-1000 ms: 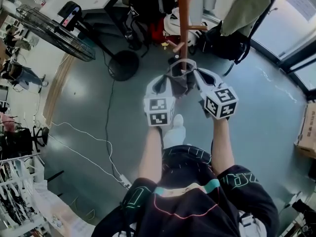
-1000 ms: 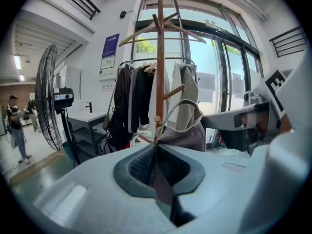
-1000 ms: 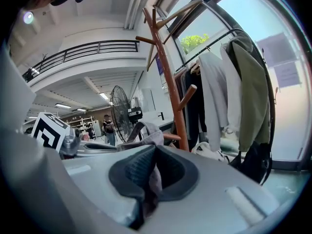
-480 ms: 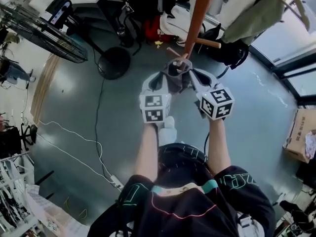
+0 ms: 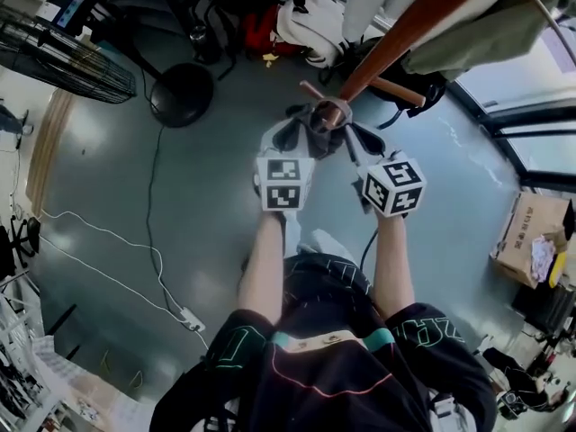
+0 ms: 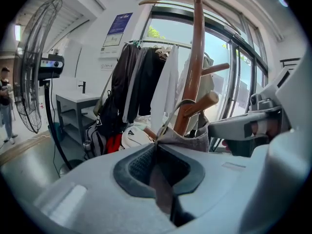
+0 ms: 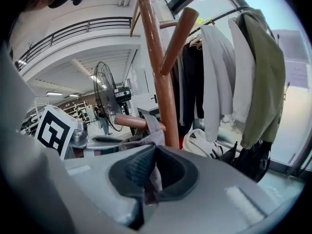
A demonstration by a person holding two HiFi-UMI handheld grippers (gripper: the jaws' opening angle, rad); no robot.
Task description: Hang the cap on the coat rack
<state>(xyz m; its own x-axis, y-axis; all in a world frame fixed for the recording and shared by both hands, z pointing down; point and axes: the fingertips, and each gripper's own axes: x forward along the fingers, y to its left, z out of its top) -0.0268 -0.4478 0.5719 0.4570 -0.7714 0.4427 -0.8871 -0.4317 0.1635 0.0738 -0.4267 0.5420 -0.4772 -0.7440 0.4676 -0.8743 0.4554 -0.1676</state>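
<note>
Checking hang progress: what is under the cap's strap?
A coat rack peg passes under the strap. The inside of the cap is covered by its own cloth.

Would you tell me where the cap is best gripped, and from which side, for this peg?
Probably the soft rim of the cap, either side of its back strap, as the left gripper and right gripper are shut on it, coming from the person's side below the peg. The strap arches between the grips, keeping its loop open.
</note>
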